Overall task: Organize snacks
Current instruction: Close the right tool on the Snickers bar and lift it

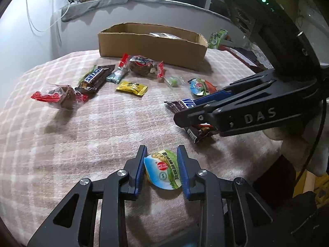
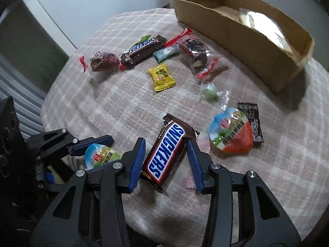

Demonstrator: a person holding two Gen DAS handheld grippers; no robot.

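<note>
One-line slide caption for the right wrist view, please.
Right gripper straddles a brown Snickers bar on the pink plaid cloth; the brown cardboard box waits beyond.
</note>
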